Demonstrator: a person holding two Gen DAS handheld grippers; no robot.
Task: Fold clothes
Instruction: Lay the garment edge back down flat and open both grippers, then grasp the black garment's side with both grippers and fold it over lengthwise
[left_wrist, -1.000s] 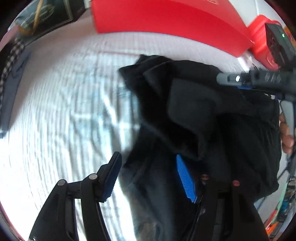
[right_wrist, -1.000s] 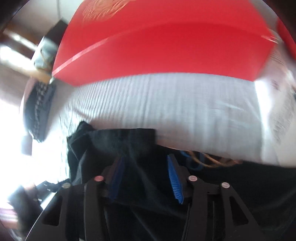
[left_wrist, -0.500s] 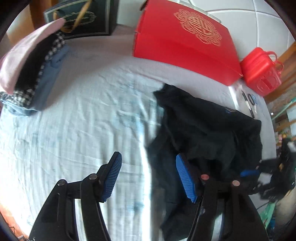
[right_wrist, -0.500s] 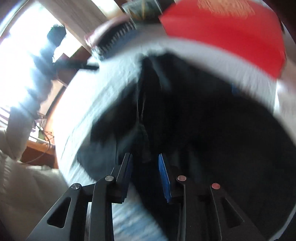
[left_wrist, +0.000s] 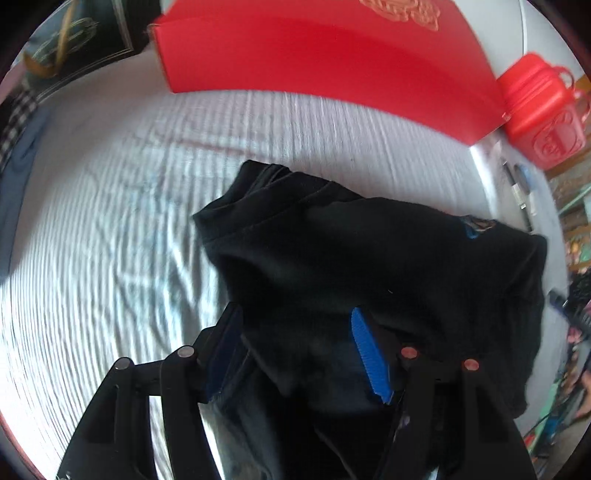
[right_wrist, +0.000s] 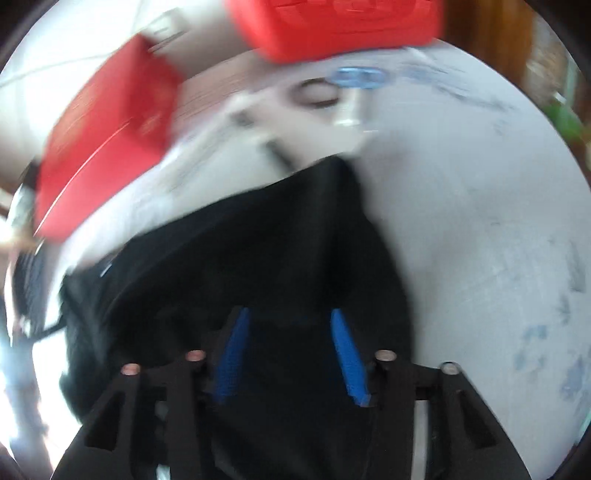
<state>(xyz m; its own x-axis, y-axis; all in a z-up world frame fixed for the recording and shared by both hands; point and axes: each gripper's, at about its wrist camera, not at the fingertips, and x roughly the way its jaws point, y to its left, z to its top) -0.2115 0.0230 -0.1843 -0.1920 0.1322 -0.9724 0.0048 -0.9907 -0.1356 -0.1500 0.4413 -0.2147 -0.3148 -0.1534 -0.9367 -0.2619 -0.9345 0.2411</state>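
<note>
A crumpled black garment (left_wrist: 369, 258) lies on the white-blue striped sheet (left_wrist: 110, 240), with a small blue logo near its right end. My left gripper (left_wrist: 295, 332) is open, its blue pads (left_wrist: 369, 354) spread wide just above the garment's near left part. The right wrist view is blurred by motion. There the same black garment (right_wrist: 258, 258) fills the middle. My right gripper (right_wrist: 290, 350) hovers open over it, blue pads (right_wrist: 347, 354) apart and dark cloth showing between them. I cannot tell whether the fingers touch the cloth.
A large red box (left_wrist: 332, 55) stands along the far edge, with a red plastic container (left_wrist: 543, 107) to its right. Pens and small items (left_wrist: 521, 192) lie at the sheet's right edge. Stacked clothes (left_wrist: 18, 140) sit far left, below a dark bag (left_wrist: 74, 40).
The left gripper has dropped back low over the garment's left part. The right gripper's fingers have spread wider, and it has swung towards the garment's right end near the red container.
</note>
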